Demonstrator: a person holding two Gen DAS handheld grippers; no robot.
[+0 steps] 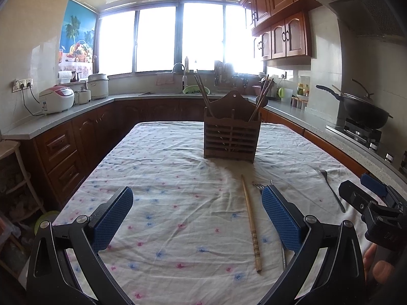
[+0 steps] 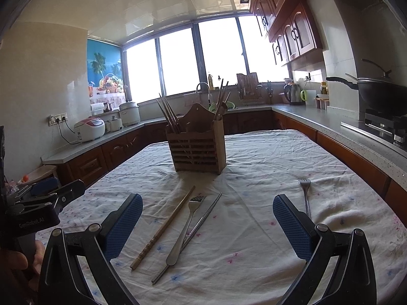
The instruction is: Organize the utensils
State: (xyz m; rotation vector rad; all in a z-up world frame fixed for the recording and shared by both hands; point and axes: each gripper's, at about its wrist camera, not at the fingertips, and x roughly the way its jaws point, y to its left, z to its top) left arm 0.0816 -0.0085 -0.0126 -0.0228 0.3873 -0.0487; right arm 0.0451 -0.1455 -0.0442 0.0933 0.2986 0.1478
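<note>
Both grippers, left gripper (image 1: 197,218) and right gripper (image 2: 207,225), spread and empty; wooden chopstick (image 2: 162,227), two steel forks (image 2: 187,230) (image 2: 306,194) and metal chopsticks (image 2: 189,236) lie mid-table, unsorted; slatted wooden holder (image 2: 197,150) toward the far edge already holds several.

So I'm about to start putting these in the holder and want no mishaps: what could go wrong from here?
The near fork lies over the metal chopsticks, so gripping one may drag the other. The wrinkled tablecloth could bunch under the jaws. The wooden holder stands loose and might tip if nudged.
</note>
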